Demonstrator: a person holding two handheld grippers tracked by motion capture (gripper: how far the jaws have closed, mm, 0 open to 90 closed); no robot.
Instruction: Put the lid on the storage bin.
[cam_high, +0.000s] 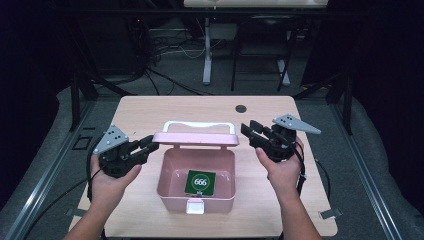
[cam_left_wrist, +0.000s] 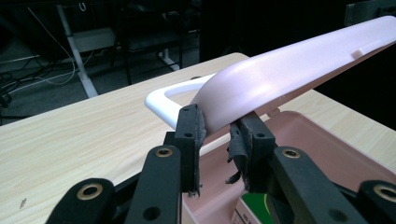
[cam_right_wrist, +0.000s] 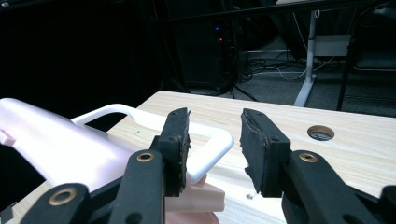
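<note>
At the left end of the lid, the left gripper (cam_high: 150, 145) has its jaws set either side of the pink lid (cam_high: 195, 138) edge; in the left gripper view the pads (cam_left_wrist: 195, 126) sit just about touching the lid corner (cam_left_wrist: 243, 100), one above and one below. Whether they actually clamp it, cannot tell. Right gripper (cam_high: 252, 131) hangs just beside the lid's right end, jaws spread, nothing between them; in the right gripper view the white handle (cam_right_wrist: 205, 149) lies just left of and behind the near pad.

Pink box (cam_high: 170, 192) sits mid-table, nearer the person's edge, latch (cam_high: 195, 206) facing near. Lid is raised, standing up from the far hinge side, its long axis running left–right, handle along the far top. Green card marked 666 (cam_high: 201, 182) lies flat on the box floor.

Judgement: lid spans between the two grippers; left one is closer, already on it. Any swing of the lid turns about that left–right hinge line.

Table (cam_high: 150, 110) bare elsewhere, round hole (cam_high: 241, 108) at far right.
</note>
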